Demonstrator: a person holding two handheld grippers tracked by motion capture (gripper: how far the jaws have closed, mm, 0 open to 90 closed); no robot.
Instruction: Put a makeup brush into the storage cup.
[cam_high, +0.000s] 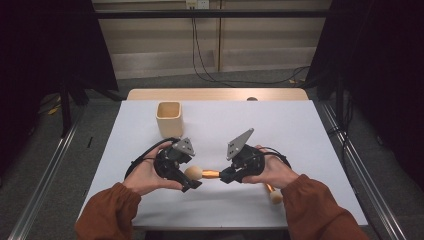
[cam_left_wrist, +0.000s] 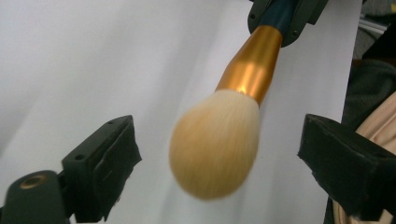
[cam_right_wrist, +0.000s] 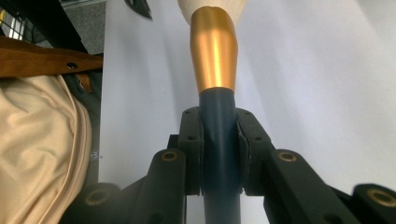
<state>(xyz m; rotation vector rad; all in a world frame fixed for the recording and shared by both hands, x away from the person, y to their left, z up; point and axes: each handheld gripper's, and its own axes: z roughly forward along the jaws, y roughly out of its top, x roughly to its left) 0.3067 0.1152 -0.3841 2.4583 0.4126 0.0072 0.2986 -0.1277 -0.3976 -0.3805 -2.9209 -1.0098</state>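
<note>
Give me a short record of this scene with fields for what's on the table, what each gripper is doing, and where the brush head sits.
surface: white table
container: beige square cup, upright, far left
held item: gold-ferruled makeup brush with dark handle
right gripper: shut on brush handle
left gripper: open, jaws either side of the cream bristle head
second brush: lying by the right hand

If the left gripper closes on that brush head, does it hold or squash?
Probably squashes: the brush head is soft, fluffy bristle, so the open left gripper would likely get a mushy, slippy hold. The gold ferrule looks rigid, but smooth and tapered.
</note>
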